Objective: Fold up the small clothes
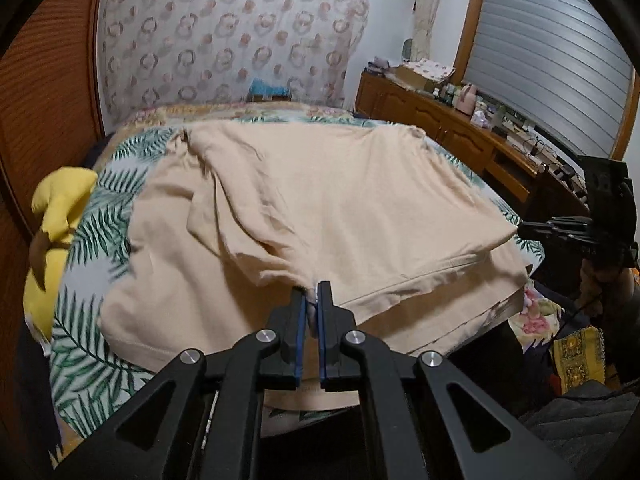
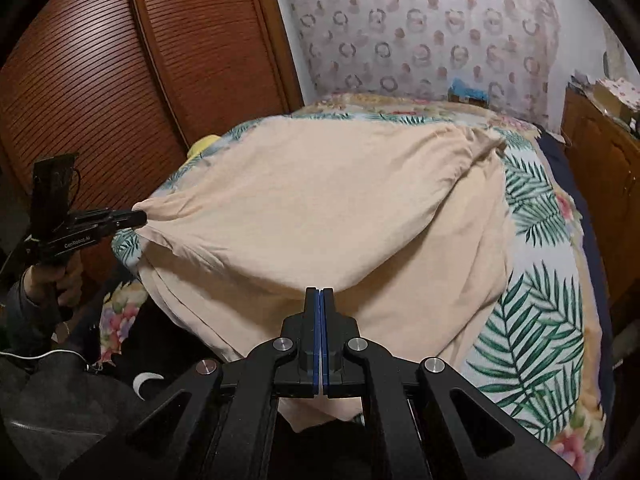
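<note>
A peach-coloured garment lies spread on a bed with a palm-leaf bedspread, its top layer folded over. My left gripper is shut on a bunched corner of that top layer at the near edge. The right gripper pinches the layer's other near corner at the right. In the right wrist view the garment is stretched between the two hands. The right gripper is shut on its near edge, and the left gripper holds the corner at the left, carried by a person's hand.
A yellow plush cushion lies on the bed's left side. A wooden dresser crowded with small items runs along the right wall. Louvred wooden wardrobe doors stand left of the bed. Floral bedding hangs at the near edge.
</note>
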The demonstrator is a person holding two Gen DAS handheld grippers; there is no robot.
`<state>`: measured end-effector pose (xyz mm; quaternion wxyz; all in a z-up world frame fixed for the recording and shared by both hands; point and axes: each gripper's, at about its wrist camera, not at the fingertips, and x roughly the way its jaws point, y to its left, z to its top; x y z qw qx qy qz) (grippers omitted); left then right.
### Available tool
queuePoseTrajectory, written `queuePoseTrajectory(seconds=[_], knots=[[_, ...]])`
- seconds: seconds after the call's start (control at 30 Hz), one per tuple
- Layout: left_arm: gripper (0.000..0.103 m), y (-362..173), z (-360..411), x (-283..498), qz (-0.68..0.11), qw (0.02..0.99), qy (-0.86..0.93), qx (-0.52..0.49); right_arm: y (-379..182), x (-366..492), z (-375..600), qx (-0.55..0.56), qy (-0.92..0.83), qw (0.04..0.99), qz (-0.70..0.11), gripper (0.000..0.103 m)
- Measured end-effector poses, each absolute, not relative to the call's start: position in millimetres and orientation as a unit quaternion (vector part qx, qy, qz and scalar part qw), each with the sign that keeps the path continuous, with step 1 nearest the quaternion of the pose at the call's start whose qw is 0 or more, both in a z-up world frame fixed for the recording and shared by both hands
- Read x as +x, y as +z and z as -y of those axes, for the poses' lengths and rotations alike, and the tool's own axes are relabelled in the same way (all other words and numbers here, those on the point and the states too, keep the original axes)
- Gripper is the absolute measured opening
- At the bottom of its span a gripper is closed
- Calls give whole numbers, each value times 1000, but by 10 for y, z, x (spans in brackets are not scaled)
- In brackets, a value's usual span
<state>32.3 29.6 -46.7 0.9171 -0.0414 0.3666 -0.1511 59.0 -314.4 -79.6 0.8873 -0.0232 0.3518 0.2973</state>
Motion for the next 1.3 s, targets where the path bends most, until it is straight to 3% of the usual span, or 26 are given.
queuePoseTrajectory(seconds=[0.13,0.23,0.33,0.53,0.6,0.7,0.73,0.83,1.07,1.1,1.2,1.27,1.3], knots=[[12,-507,-373,316,-371,915,-147,-54,-805,624,3069,-37,285,888,-358,0],[24,-449,-451,295,-362,919,-147,-61,-813,652,3065,-46,279,888,-362,0],[44,-366,-528,315,-347,926,-137,-63,-811,611,2999,-48,278,888,-364,0],[46,-365,-660,659,-342,934,-90,-43,-810,602,2997,-45,264,894,-359,1],[46,-421,-696,833,-349,933,-79,-37,-790,623,3034,-42,257,898,-354,12],[45,-553,-761,1086,-372,925,-67,-40,-792,681,3072,-39,231,908,-348,49],[43,-592,-772,1147,-379,922,-65,-40,-807,707,3085,-34,225,910,-347,50],[36,-683,-752,1295,-395,916,-63,-30,-908,814,3072,-13,224,904,-364,50],[36,-848,-662,1497,-420,906,-47,-6,-1093,960,2857,-17,216,898,-384,49],[36,-851,-663,1502,-419,907,-45,-5,-1090,968,2829,-20,214,898,-383,42],[36,-855,-676,1530,-419,907,-38,-7,-1077,953,2763,-29,218,898,-381,7],[33,-863,-662,1517,-414,909,-38,1,-1057,921,2710,-39,227,898,-375,3],[21,-864,-648,1520,-412,910,-43,3,-1047,892,2692,-45,227,899,-372,3]])
